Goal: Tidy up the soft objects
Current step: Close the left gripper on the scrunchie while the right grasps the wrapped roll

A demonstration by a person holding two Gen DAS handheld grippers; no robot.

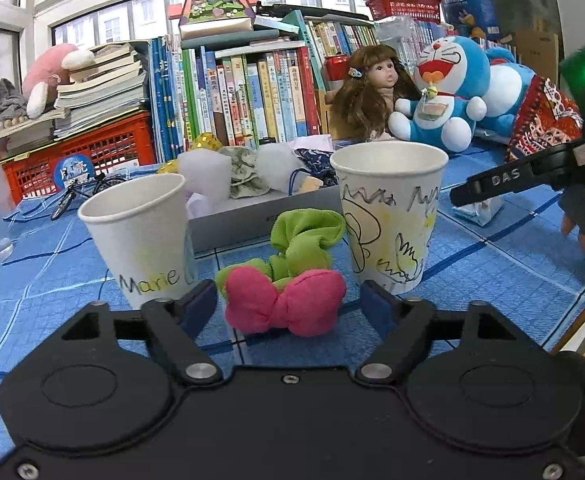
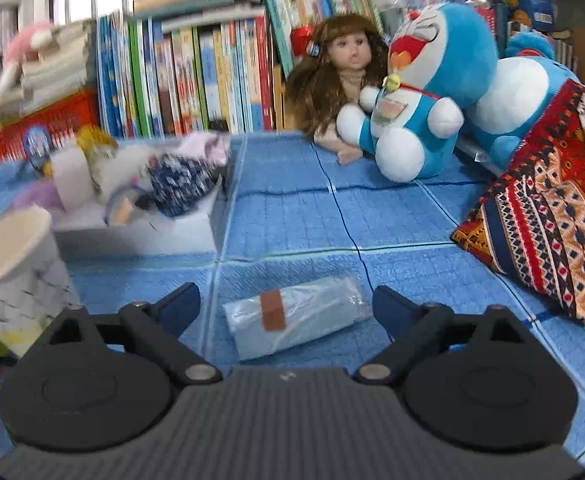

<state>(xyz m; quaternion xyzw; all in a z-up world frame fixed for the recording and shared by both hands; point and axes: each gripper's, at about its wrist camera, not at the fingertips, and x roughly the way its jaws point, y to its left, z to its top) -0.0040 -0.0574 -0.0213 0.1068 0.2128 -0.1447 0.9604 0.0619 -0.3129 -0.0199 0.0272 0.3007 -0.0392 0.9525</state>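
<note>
A soft toy with a pink bow point(image 1: 284, 306) and a green body point(image 1: 306, 236) lies on the blue cloth between two paper cups. My left gripper point(image 1: 288, 306) is open, its fingers either side of the pink bow. A grey box point(image 1: 236, 216) behind holds several soft items, also seen in the right wrist view point(image 2: 140, 236). My right gripper point(image 2: 286, 308) is open over a clear plastic packet point(image 2: 296, 322) with a brown tape strip. The right gripper also shows at the right of the left wrist view point(image 1: 464, 196).
Paper cups stand left point(image 1: 136, 236) and right point(image 1: 388, 216) of the toy. A doll point(image 2: 340, 80), blue plush cats point(image 2: 424, 92), a patterned cushion point(image 2: 548, 224), books and red crates line the back. A toy bicycle point(image 1: 80, 192) lies at left.
</note>
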